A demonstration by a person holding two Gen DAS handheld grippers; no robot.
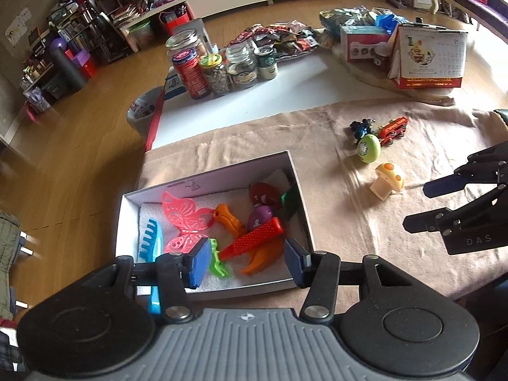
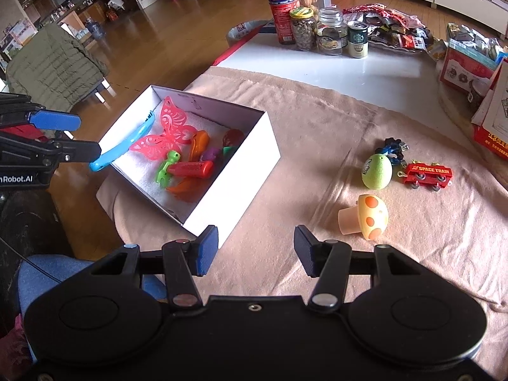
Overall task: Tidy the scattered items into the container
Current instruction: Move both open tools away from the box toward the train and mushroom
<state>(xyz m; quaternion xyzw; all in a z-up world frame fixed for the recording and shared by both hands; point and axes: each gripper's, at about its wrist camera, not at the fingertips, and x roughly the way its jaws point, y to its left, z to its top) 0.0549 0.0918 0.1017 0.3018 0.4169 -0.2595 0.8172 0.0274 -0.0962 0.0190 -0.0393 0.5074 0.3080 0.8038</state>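
Observation:
A white box sits on the beige cloth and holds several toys: a pink butterfly, a red grater-like piece, orange and green pieces. A blue comb leans over the box's near-left rim. My left gripper is open and empty above the box's near edge. My right gripper is open and empty over the cloth. A yellow mushroom, a green egg, a red train car and a blue toy lie on the cloth.
Jars and cans stand on the white table behind. Snack packets, a box and a calendar are at the back right. Wooden floor lies left of the table edge.

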